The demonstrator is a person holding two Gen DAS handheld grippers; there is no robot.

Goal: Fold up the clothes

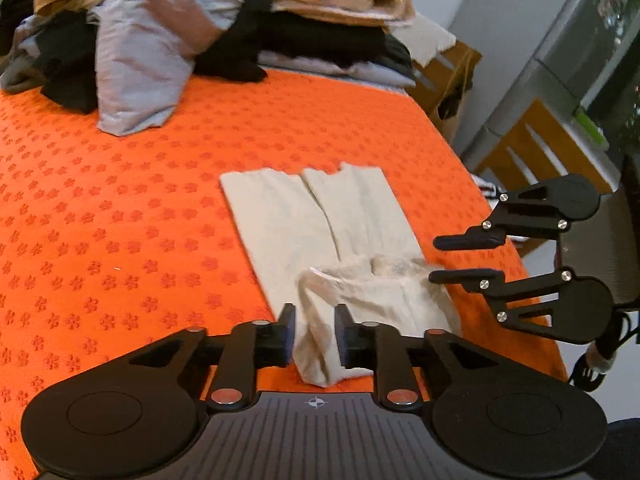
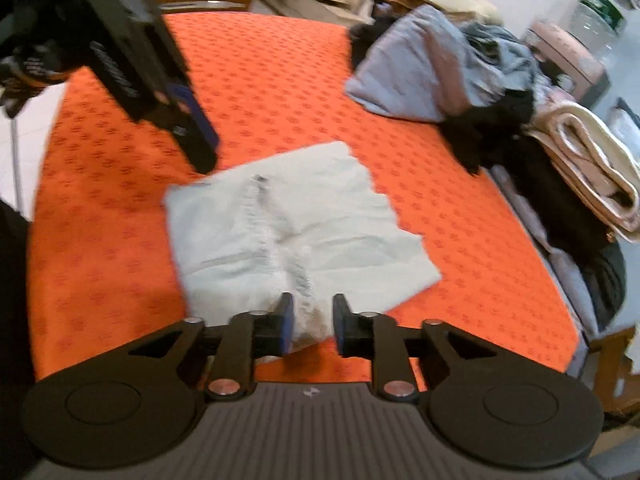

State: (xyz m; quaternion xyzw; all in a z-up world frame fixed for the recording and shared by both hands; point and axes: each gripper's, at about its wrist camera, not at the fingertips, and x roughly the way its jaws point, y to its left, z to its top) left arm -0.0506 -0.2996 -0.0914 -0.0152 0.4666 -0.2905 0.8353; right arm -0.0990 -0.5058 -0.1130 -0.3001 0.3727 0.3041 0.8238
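Both tools, left [image 1: 315, 334] and right [image 2: 308, 330], stand parted, seemingly straddling the cream trousers' [image 1: 320, 216] bunched edge.

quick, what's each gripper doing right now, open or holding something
Left gripper: open, fingers either side of the cream pants, not clamped.
Right gripper: open, cream fabric between its fingers, not clamped.

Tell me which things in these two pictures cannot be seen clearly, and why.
- Cream garment, left wrist view: its near end is bunched, so the kind of clothing is unclear.
- Cream garment, right wrist view: motion blur smears its seam and edges.
- Left hand-held gripper and right hand-held gripper: cloth lies between the fingers; whether it is touched cannot be told.
- Clothes pile: items overlap, and the top edge cuts them.
- Cardboard box: contents hidden by its walls.
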